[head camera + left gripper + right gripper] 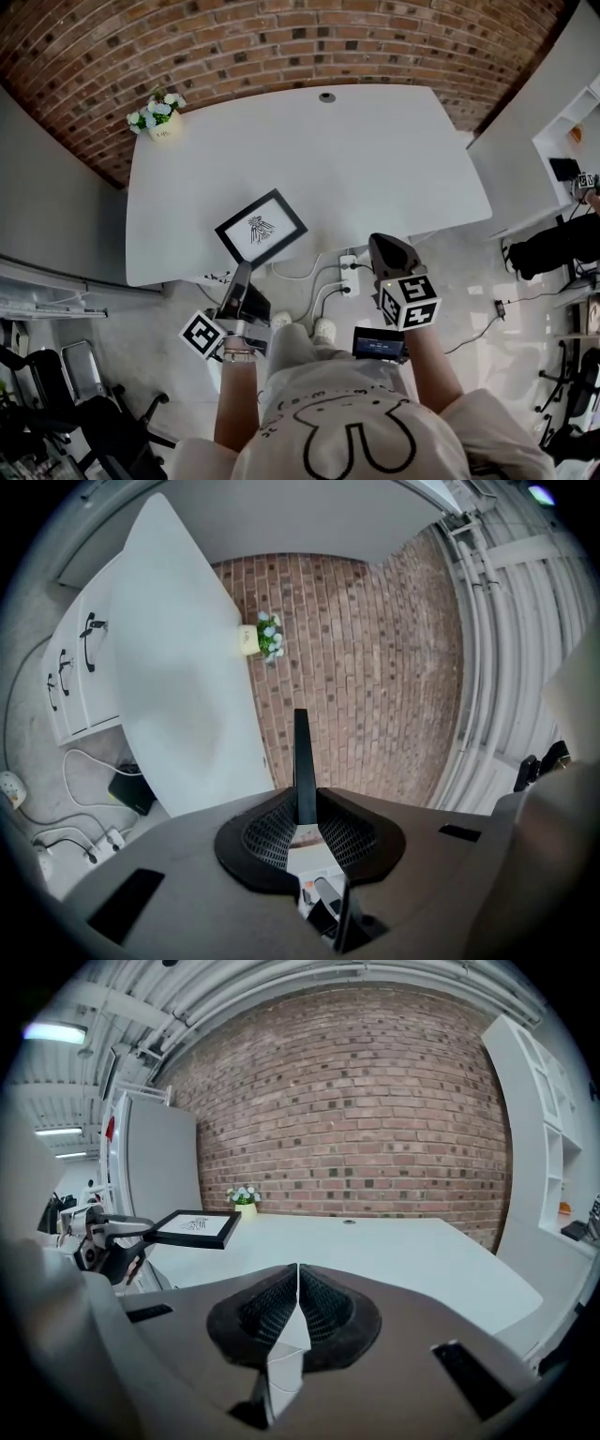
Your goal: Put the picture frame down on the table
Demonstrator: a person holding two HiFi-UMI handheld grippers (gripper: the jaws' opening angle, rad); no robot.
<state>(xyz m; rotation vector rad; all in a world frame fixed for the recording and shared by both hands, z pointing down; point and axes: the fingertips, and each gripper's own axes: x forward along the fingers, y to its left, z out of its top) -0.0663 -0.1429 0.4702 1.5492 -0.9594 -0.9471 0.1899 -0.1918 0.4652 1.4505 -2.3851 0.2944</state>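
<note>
- Flowerpot (157,112): pale pot with white blooms, standing at the far left corner of the white table (394,159), in front of the brick wall (281,37).
- Left gripper (242,279): at the table's near left edge, marker cube (202,335) towards the person. Its jaws are clenched on the picture frame, which its own view shows edge-on between the ribbed pads (342,836).
- Picture frame (261,229): black border, white mat, small dark drawing. It is held flat and face up over the table's near left part. In the right gripper view it appears lifted clear of the tabletop.
- Power strip (349,275): white, on the floor under the near edge, with cables trailing from it.
- Right gripper (382,246): off the table's near edge, well apart from the frame. Its jaws are pressed together with nothing between them.
</note>
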